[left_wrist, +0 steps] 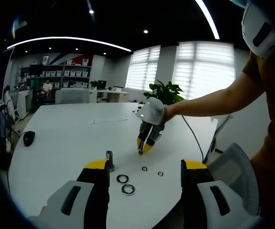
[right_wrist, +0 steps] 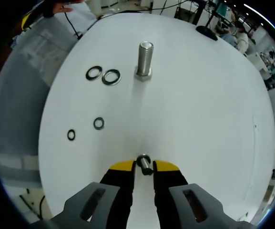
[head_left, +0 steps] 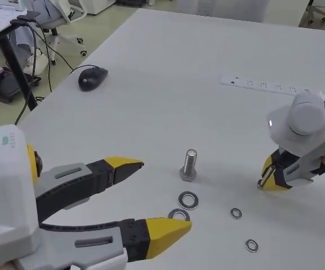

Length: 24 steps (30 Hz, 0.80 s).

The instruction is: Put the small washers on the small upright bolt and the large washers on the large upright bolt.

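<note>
The large bolt (head_left: pixel 189 165) stands upright at frame centre on the white table (head_left: pixel 168 84). Two large washers (head_left: pixel 187 199) lie just below it and two small washers (head_left: pixel 236 213) lower right. At the right edge, the right gripper (head_left: pixel 268 179) is clamped on the small bolt (right_wrist: pixel 144 162). The left gripper (head_left: pixel 165 195), lower left, is spread apart. A mouse (head_left: pixel 92 77) lies upper left and a power strip (head_left: pixel 269 86) upper right, both well clear. An office chair (head_left: pixel 61 22) stands beyond the table.

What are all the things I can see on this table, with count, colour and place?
table: one, white, under everything
large bolt: one, silver, upright near the table's middle
large washers: two, silver, close together in front of the large bolt
small washers: two, silver, apart, right of the large washers
small bolt: one, silver, clamped in the right tool
mouse: one, black, far left
power strip: one, white, far right
left tool: yellow tips, open, by the large washers
right tool: yellow tips, shut on the small bolt
</note>
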Tool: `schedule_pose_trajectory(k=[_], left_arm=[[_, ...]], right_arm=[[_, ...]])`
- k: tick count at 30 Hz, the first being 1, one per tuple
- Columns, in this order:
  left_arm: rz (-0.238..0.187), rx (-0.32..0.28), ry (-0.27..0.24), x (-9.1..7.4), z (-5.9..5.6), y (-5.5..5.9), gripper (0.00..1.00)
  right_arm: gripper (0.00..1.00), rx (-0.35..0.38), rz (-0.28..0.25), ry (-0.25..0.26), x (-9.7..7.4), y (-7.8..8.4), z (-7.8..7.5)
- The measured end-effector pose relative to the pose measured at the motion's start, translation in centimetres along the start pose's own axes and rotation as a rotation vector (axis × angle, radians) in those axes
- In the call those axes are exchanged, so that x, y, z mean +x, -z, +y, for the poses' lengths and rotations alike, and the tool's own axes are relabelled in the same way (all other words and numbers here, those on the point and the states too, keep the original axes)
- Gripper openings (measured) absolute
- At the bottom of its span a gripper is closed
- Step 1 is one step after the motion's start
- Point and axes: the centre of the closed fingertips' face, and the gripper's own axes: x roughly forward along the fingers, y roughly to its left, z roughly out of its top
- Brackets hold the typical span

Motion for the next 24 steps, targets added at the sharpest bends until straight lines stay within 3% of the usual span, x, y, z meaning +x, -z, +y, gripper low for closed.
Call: schedule_pose_trajectory(k=[13, 19, 24], left_arm=[[-0.006, 0.022, 0.013, -0.1, -0.5, -0.5, 0.6], [-0.011, 0.036, 0.017, -0.3, -1.1, -1.0, 0.6], [-0.012, 0.049, 0.026, -0.5, -1.8, -1.1, 0.6]], right_arm=[[0.16, 0.016, 0.009, 0.022, -2.4, 1.1, 1.2], [0.16, 0.021, -0.006, 0.006, -3.5, 1.0, 2.9], [0.16, 0.002, -0.023, -0.023, -3.8, 0.0, 5.1]])
